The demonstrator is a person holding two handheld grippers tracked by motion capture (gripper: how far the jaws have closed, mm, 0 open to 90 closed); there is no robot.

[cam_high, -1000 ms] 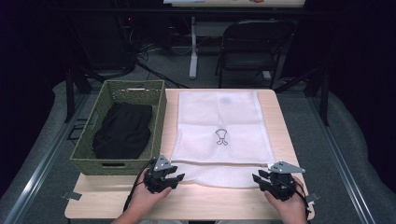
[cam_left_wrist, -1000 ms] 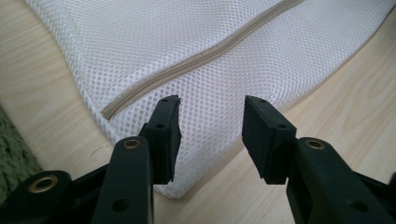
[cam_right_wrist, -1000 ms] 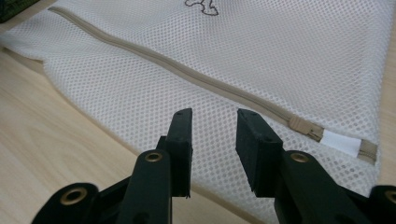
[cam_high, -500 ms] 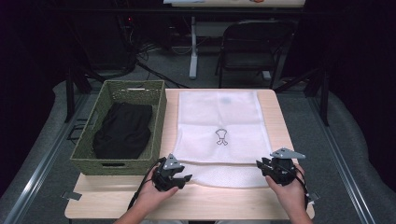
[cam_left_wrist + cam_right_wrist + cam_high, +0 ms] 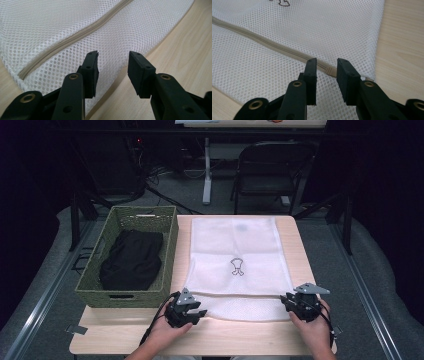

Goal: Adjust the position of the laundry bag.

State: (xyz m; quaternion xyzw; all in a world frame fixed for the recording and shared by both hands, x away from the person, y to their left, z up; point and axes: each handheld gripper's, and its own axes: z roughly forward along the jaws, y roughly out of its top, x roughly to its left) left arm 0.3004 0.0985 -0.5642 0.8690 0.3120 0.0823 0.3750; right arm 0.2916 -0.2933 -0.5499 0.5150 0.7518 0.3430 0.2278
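Two hand-held claws sit at the near corners of a white mesh laundry bag (image 5: 234, 265) lying flat on the desk (image 5: 300, 245). The left claw (image 5: 113, 63) has its jaws parted and empty over the bag's near left edge, seemingly ready to pinch it. The right claw (image 5: 326, 66), also parted and empty, hovers just above the beige zipper's end (image 5: 329, 70), probably to find the pull. Left of the bag, a woven green basket (image 5: 95, 280) holds dark folded clothing (image 5: 131, 260), likely meant for the bag. The desk is pale wood; beyond it are a dim room, a folding chair (image 5: 270, 170) and floor cables.
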